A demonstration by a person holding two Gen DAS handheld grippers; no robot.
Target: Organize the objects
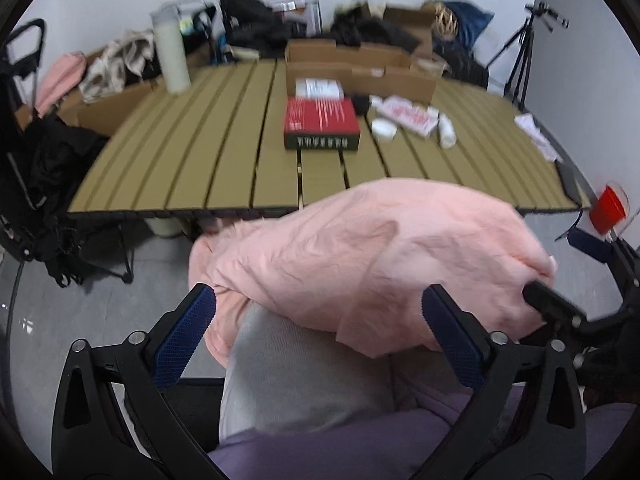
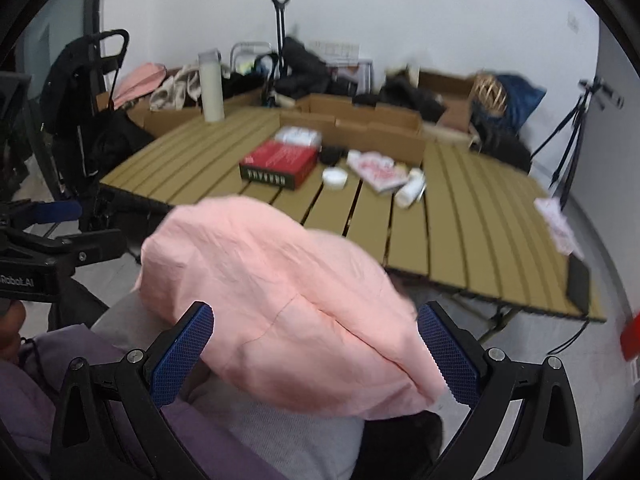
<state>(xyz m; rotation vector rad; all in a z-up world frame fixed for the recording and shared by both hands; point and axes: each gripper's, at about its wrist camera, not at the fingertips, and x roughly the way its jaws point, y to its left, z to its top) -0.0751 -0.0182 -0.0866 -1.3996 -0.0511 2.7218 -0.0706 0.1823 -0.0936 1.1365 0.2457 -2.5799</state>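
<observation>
Slatted tan table (image 1: 200,152) spreads ahead, its near edge facing me with bare slats on the left. Crumpled pink cloth (image 1: 360,256) lies on my lap, short of that edge. Both my left gripper (image 1: 320,340) and right gripper (image 2: 316,350) stand spread wide, grasping nothing. Farther on sit a red box (image 1: 322,122) and white jar (image 1: 384,129).

My left gripper (image 1: 320,332) is spread wide over a pink garment (image 1: 360,256) bunched on my lap. Beyond it, a red box (image 1: 321,122) sits on the slatted tabletop (image 1: 200,152).
</observation>
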